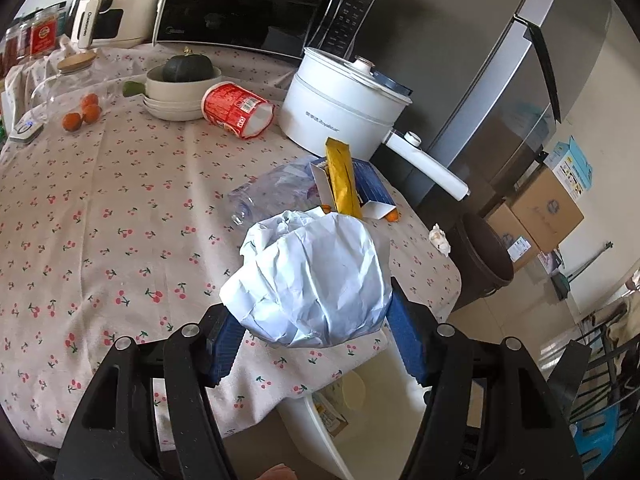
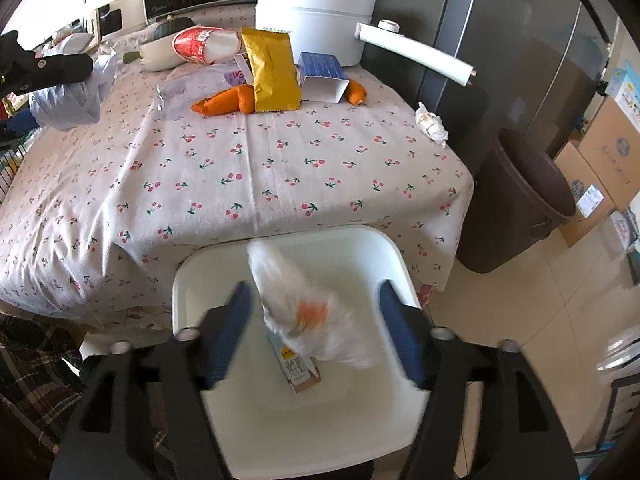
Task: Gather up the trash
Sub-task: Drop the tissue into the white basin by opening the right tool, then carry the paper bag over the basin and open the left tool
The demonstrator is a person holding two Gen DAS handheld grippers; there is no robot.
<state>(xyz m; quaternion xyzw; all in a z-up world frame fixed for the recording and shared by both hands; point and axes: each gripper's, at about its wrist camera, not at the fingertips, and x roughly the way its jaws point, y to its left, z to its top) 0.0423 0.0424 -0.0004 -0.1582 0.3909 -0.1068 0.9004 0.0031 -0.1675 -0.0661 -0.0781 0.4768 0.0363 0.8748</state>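
A crumpled ball of white paper [image 1: 316,276] is clamped between the blue pads of my left gripper [image 1: 312,304], above the table's front edge. In the right wrist view that paper [image 2: 68,108] shows at the far left. My right gripper [image 2: 314,296] stands open over a white bin [image 2: 280,248] next to the table. A blurred white plastic bag [image 2: 308,316] with something orange inside is between its fingers, touching neither pad. A small carton [image 2: 300,368] lies in the bin. Farther back on the table lie a yellow packet [image 2: 272,72], a blue box [image 2: 322,76], a tissue wad [image 2: 430,122] and a red cup [image 2: 200,44].
A cherry-print cloth [image 2: 280,168] covers the table. Carrots [image 2: 226,102], a clear bottle [image 1: 272,192], a white pot [image 2: 316,8] with a long handle, and bowls [image 1: 180,96] stand at the back. A brown bin [image 2: 520,200] and cardboard boxes [image 2: 600,168] are to the right, by the fridge.
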